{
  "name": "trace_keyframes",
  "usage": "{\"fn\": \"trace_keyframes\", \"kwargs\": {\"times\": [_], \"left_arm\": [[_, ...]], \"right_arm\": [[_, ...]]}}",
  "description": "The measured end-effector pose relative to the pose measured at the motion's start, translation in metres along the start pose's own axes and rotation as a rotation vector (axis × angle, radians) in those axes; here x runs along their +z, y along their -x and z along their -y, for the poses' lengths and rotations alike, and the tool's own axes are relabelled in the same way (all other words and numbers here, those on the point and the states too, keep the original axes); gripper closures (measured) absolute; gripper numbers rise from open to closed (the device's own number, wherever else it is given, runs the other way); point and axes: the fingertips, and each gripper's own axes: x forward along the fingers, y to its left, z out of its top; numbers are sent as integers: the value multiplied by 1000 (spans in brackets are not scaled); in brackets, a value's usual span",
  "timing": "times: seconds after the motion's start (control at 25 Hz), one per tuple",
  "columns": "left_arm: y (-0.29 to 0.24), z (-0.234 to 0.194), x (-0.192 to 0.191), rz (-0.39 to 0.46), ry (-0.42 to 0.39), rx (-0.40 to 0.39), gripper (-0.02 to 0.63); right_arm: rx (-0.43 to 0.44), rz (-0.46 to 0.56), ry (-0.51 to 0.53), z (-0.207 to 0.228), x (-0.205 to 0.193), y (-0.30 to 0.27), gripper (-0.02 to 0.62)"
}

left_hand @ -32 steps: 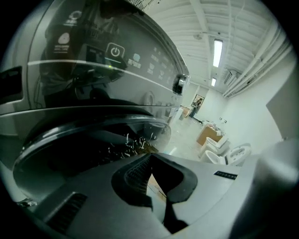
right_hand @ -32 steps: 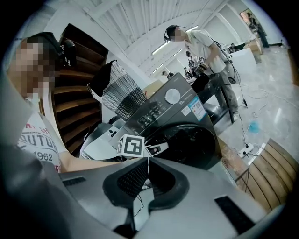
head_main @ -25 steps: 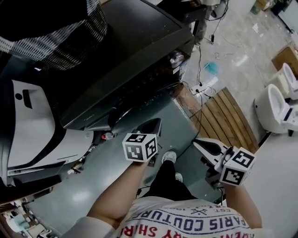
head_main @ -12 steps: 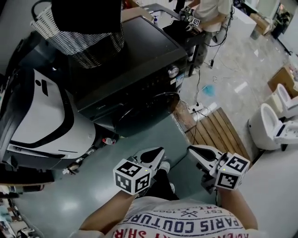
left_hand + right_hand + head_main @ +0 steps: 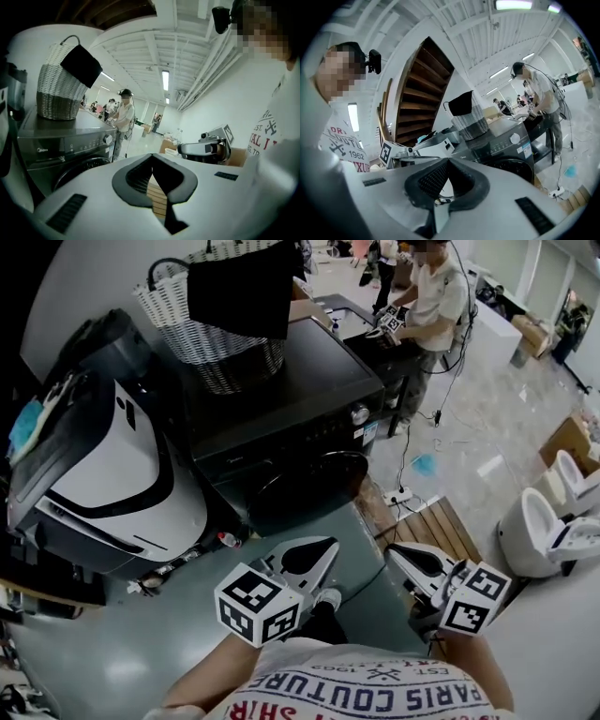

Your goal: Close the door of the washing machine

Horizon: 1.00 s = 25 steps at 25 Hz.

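The dark front-loading washing machine [image 5: 291, 399] stands ahead of me, and its round door [image 5: 314, 486] lies flush with the front, closed. My left gripper [image 5: 328, 549] and right gripper [image 5: 396, 552] hang side by side in front of my chest, well short of the machine, both shut with nothing between the jaws. In the left gripper view the left gripper [image 5: 151, 157] has the machine [image 5: 65, 145] at the left. In the right gripper view the right gripper [image 5: 448, 161] has the door [image 5: 513, 166] at the right.
A wicker laundry basket [image 5: 220, 334] with a black cloth sits on the machine. A white and black appliance [image 5: 112, 474] stands to its left. A wooden slat platform [image 5: 441, 526], a power strip [image 5: 398, 495] and white toilets [image 5: 539, 540] lie right. A person [image 5: 436, 296] works at a table behind.
Both grippers have risen and stayed shut. The head view has lifted, so the whole machine, the basket and the person behind it now show. The door stays closed.
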Motion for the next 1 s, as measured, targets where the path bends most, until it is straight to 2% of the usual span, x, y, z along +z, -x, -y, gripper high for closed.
{"fn": "trace_keyframes", "kwargs": {"times": [0.16,0.36,0.52,1.0], "left_arm": [[18,16,14,47,-14,-9,581],[25,32,12,47,-34,-39,581],[28,36,4,37,-21,-52,581],[39,38,-9,43,21,-27,581]], "right_arm": [[25,30,68,-25,13,5,572],[33,19,119,-38,8,9,574],[40,12,105,-40,-1,8,574],[85,-11,99,-53,-13,4,574]]}}
